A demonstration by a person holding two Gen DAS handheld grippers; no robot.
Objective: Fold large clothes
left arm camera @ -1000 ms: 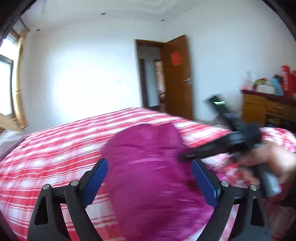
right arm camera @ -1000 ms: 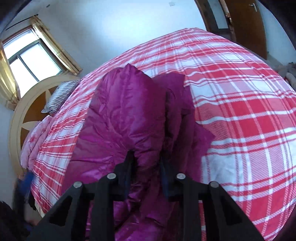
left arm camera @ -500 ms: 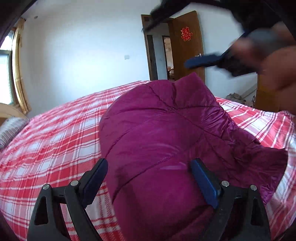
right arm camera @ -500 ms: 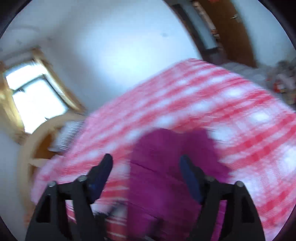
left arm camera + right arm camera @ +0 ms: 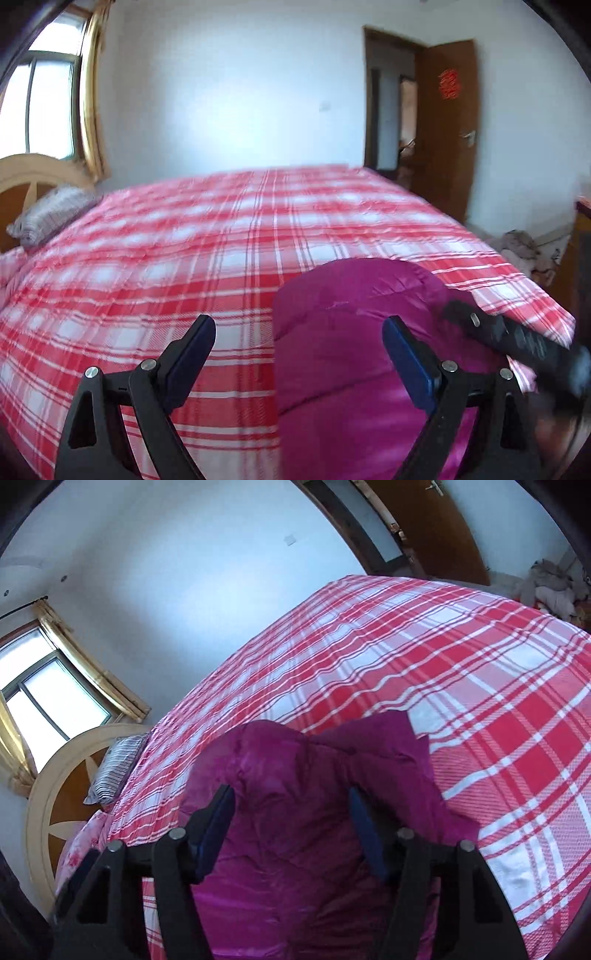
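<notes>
A magenta padded jacket lies bunched on the red and white plaid bed, near its front edge. My left gripper is open and empty, hovering above the jacket's left edge. In the right wrist view the jacket fills the lower middle. My right gripper is open, its blue pads either side of a raised hump of the jacket, not closed on it. The right gripper's black body shows at the right of the left wrist view, over the jacket.
A striped pillow and a round wooden headboard are at the bed's left end. A window with gold curtains is beyond. An open brown door and a pile of clothes on the floor are at the right.
The right gripper let go of the jacket and opened, then came back down over it. The left gripper swung left, so the jacket now sits to its right.
</notes>
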